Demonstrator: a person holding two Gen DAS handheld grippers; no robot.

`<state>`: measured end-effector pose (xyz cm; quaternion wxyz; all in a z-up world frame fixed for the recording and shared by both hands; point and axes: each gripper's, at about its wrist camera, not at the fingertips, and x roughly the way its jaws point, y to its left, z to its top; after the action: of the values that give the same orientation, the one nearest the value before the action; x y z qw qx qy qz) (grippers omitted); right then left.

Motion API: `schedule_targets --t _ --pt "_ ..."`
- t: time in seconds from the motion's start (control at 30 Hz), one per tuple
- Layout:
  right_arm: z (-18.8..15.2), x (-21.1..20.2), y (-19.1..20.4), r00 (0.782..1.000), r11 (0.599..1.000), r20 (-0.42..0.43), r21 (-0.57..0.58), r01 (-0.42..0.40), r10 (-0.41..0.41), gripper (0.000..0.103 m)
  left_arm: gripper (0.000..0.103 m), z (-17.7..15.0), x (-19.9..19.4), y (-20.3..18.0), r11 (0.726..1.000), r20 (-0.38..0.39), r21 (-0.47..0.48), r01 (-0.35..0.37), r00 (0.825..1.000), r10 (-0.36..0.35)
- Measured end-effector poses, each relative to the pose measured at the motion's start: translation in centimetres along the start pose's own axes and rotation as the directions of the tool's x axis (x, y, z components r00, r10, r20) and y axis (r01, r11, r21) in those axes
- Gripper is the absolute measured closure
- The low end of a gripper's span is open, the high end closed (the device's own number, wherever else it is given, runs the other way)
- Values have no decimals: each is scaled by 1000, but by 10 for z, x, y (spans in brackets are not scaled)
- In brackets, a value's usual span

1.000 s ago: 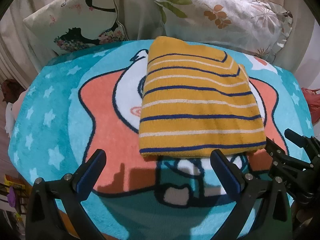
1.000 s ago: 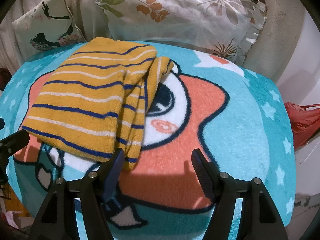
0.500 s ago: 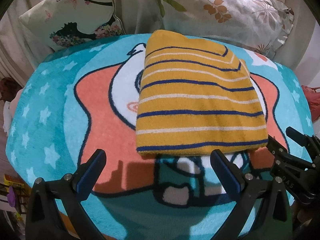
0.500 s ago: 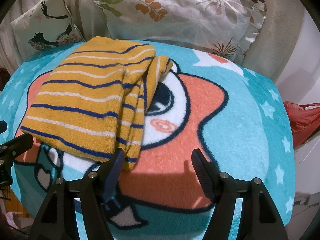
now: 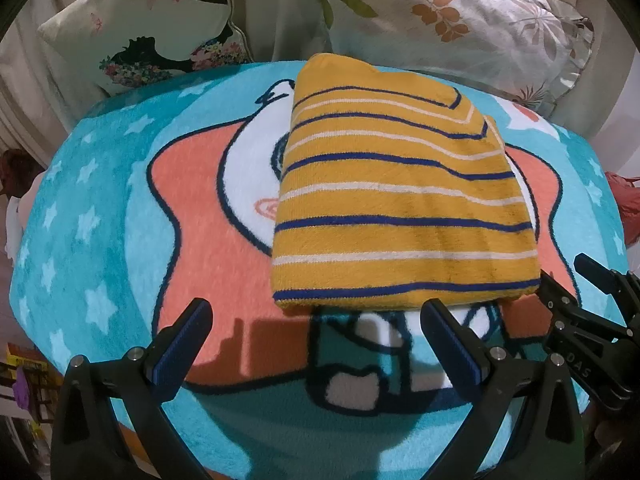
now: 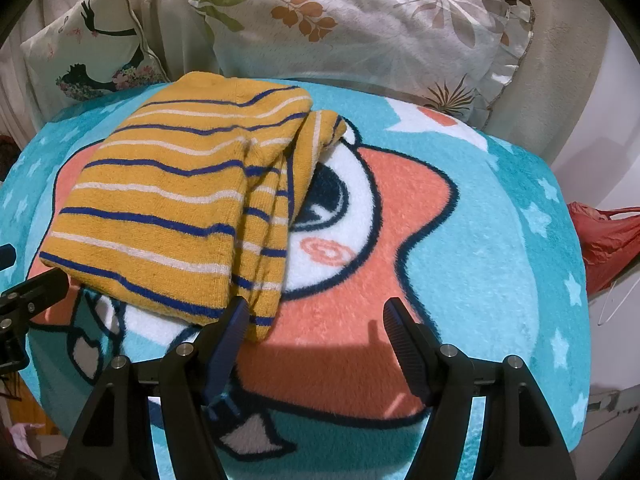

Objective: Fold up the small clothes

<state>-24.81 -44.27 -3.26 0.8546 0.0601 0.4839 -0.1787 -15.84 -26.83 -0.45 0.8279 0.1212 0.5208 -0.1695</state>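
Note:
A yellow knit garment (image 5: 400, 200) with blue and white stripes lies folded in a rough rectangle on a teal cartoon blanket (image 5: 100, 240). It also shows in the right wrist view (image 6: 180, 208), with stacked layers along its right edge. My left gripper (image 5: 316, 316) is open and empty just in front of the garment's near edge. My right gripper (image 6: 316, 316) is open and empty at the garment's near right corner, with its left finger (image 6: 228, 328) close to the cloth. The right gripper also shows in the left wrist view (image 5: 592, 320).
A leaf-print pillow (image 5: 460, 20) and a silhouette-print cushion (image 5: 152, 32) lean behind the blanket. A red bag (image 6: 608, 240) lies off the right edge. The blanket (image 6: 500, 260) drops away at its left, right and near edges.
Both grippers have moved slightly forward toward the garment. The garment has not moved and both grippers stay open.

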Motion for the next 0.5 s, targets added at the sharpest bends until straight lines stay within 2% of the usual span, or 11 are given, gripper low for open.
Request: schedule_targets --t 0.5 --pt "-1 0 1 1000 1000 8 -19 0 0 29 0 -2 4 -2 1000 -8 -4 1 1000 -1"
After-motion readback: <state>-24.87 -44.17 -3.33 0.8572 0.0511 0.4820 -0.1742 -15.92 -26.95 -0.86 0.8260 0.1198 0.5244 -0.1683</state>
